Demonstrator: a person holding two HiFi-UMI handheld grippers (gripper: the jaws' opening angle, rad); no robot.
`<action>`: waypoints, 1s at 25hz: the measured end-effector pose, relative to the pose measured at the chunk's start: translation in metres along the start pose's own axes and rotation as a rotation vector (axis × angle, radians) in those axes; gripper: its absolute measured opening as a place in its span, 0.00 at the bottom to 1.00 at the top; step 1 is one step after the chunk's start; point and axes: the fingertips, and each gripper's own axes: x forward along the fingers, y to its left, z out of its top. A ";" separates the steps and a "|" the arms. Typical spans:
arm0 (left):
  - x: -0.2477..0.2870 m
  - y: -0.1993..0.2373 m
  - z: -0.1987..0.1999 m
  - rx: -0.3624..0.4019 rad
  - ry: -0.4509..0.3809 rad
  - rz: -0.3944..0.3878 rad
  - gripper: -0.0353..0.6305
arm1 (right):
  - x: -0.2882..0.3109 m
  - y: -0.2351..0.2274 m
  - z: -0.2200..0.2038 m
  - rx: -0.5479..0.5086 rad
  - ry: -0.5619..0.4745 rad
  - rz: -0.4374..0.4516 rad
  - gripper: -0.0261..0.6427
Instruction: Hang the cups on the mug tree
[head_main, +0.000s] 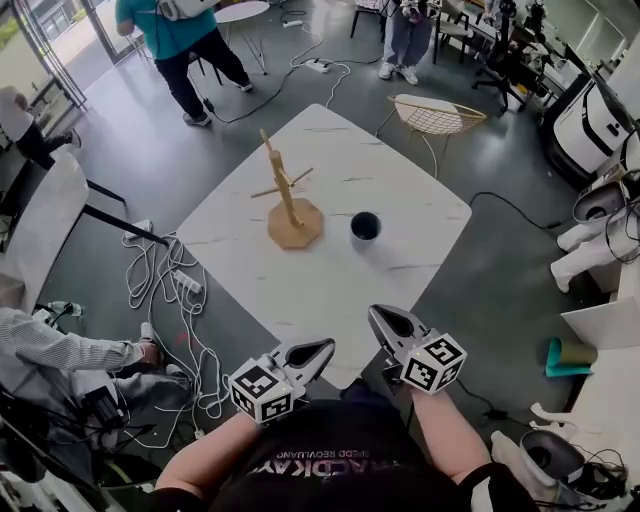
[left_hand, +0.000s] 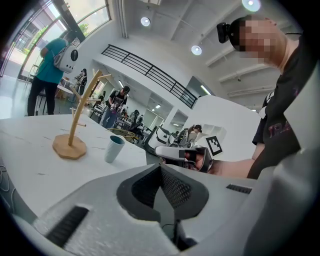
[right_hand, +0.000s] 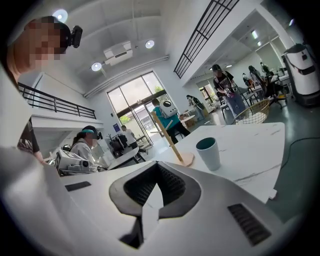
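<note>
A wooden mug tree (head_main: 289, 205) stands upright on the white marble table (head_main: 330, 280), with bare pegs. A single teal cup (head_main: 365, 226) stands upright just right of its base, clear of it. Both grippers hover at the table's near edge, well short of the cup. My left gripper (head_main: 324, 346) is shut and holds nothing; my right gripper (head_main: 376, 312) is shut and empty too. In the left gripper view the tree (left_hand: 75, 131) and cup (left_hand: 114, 148) sit far beyond the jaws' tip (left_hand: 161, 167). The right gripper view shows the cup (right_hand: 208, 152) and tree (right_hand: 170, 138) ahead of its tip (right_hand: 157, 165).
A wire chair (head_main: 435, 115) stands at the table's far side. Cables and a power strip (head_main: 186, 285) lie on the floor to the left, beside a seated person's arm (head_main: 60, 350). White machines (head_main: 600, 120) crowd the right. People stand at the back.
</note>
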 end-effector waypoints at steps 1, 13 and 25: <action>0.002 0.001 0.000 -0.003 -0.001 0.006 0.04 | 0.001 -0.004 0.001 0.001 0.003 0.002 0.06; 0.028 0.018 -0.002 -0.048 -0.025 0.085 0.04 | 0.023 -0.058 0.006 -0.019 0.053 0.022 0.06; 0.054 0.030 0.004 -0.084 -0.056 0.170 0.04 | 0.047 -0.099 0.013 -0.021 0.093 0.072 0.06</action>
